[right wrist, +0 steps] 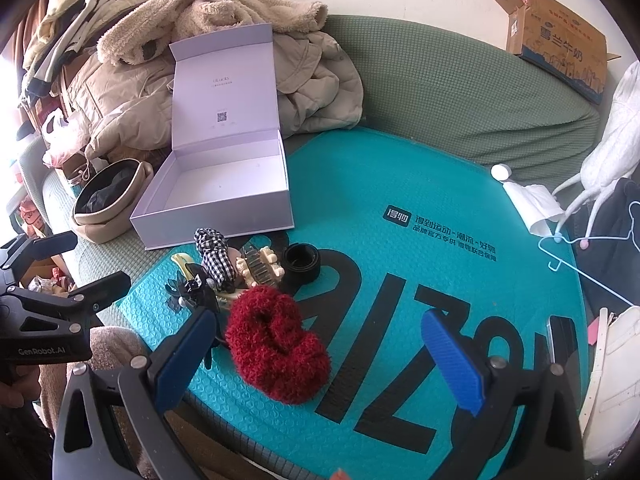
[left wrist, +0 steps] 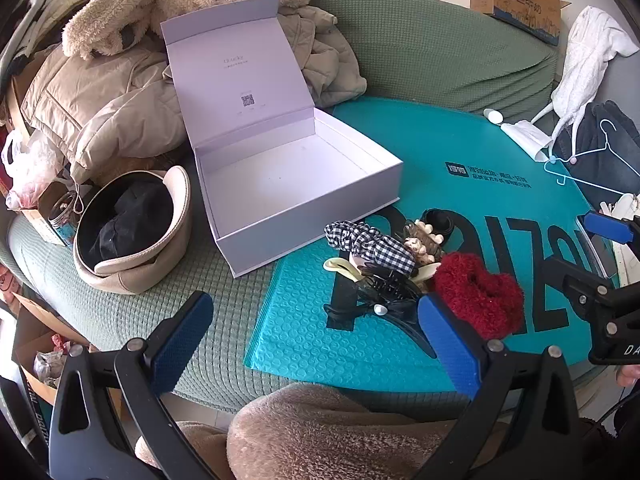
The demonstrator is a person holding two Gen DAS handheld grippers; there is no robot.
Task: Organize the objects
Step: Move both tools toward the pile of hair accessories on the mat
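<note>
An open, empty white box stands on the green sofa with its lid up. In front of it, on a teal bubble mailer, lies a pile of hair accessories: a fuzzy red scrunchie, a black-and-white checked scrunchie, a black claw clip, a beige clip and a black band. My left gripper is open and empty, just short of the pile. My right gripper is open, with the red scrunchie between its fingers.
A beige pouch lies left of the box. Coats are heaped behind it. A cardboard box sits on the sofa back. A blue hanger and white clothes lie at the right.
</note>
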